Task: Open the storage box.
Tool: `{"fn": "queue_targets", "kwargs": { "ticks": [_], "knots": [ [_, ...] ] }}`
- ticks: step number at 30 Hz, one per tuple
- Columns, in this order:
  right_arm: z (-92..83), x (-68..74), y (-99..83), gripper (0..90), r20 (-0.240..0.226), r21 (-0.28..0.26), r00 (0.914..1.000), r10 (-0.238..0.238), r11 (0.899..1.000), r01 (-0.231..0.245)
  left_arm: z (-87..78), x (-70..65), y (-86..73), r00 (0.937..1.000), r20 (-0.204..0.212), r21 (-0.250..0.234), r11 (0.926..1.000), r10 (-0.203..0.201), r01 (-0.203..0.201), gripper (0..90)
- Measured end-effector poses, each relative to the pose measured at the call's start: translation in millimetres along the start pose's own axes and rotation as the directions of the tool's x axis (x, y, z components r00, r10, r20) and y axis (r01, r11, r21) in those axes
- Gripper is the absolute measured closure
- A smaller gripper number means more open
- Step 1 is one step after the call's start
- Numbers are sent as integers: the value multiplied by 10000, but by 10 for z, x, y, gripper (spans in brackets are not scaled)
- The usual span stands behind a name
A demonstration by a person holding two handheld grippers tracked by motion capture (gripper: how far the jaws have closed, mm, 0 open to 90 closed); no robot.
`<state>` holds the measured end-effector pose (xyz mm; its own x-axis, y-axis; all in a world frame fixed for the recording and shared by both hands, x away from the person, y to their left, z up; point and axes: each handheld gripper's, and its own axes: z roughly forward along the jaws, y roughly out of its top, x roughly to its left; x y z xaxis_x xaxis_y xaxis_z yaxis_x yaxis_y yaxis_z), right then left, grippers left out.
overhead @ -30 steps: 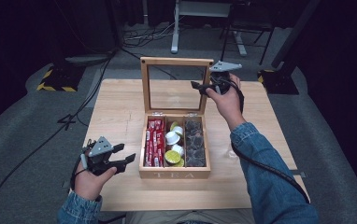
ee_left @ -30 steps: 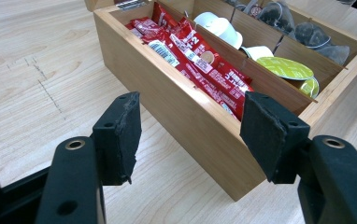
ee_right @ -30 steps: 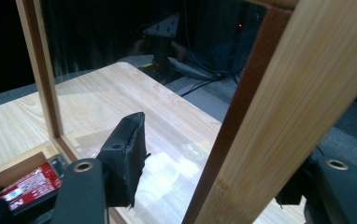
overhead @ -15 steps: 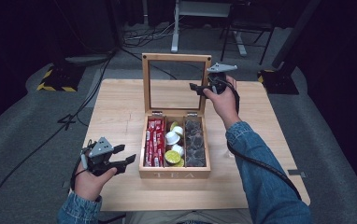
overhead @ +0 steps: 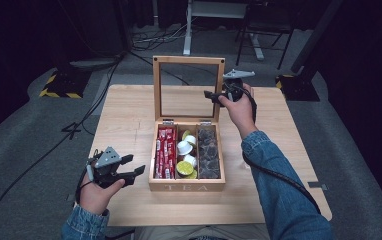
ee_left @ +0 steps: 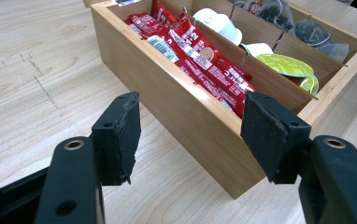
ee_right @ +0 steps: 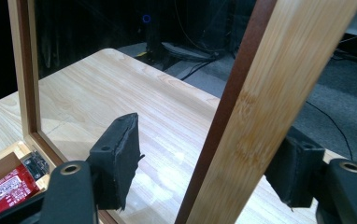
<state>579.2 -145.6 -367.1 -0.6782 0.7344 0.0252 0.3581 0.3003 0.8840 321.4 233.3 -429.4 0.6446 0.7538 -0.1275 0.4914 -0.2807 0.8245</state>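
A wooden tea box [overhead: 186, 187] sits mid-table with its glass-paned lid [overhead: 187, 61] standing up. It holds red sachets [overhead: 165, 152], white and green capsules [overhead: 185, 147] and dark tea bags [overhead: 209, 150]. My right gripper [overhead: 211, 95] is at the lid's right rail [ee_right: 270, 70]. Its jaws have just been opening, with the rail between them and the left pad [ee_right: 120, 154] clear of it. My left gripper [overhead: 135, 165] hovers open and empty by the box's front left corner [ee_left: 176, 93].
The light wood table [overhead: 129, 120] has bare room left, right and behind the box. Its front edge lies just under my left hand. Beyond the table are dark floor, cables [overhead: 79, 125] and a desk frame [overhead: 189, 30].
The right gripper has sunk slightly along the lid's right rail and its jaws stand wider. The lid's top rail sits a little higher in the picture. The left hand has stayed put.
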Motion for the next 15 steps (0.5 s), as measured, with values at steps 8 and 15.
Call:
{"fn": "queue_targets", "kwargs": {
  "ticks": [8, 15],
  "knots": [
    [-146, -37, 33, 244, 139, -217, 9999, 96, 9997, -93, 5, 28, -3, 10000, 21, 22, 10000, -63, 63, 373],
    [-506, -44, 105, 237, -326, -644, 9994, -82, 9979, 61, -25, 4, -8, 10000, 24, 75, 10000, -42, 42, 364]
  ]
}}
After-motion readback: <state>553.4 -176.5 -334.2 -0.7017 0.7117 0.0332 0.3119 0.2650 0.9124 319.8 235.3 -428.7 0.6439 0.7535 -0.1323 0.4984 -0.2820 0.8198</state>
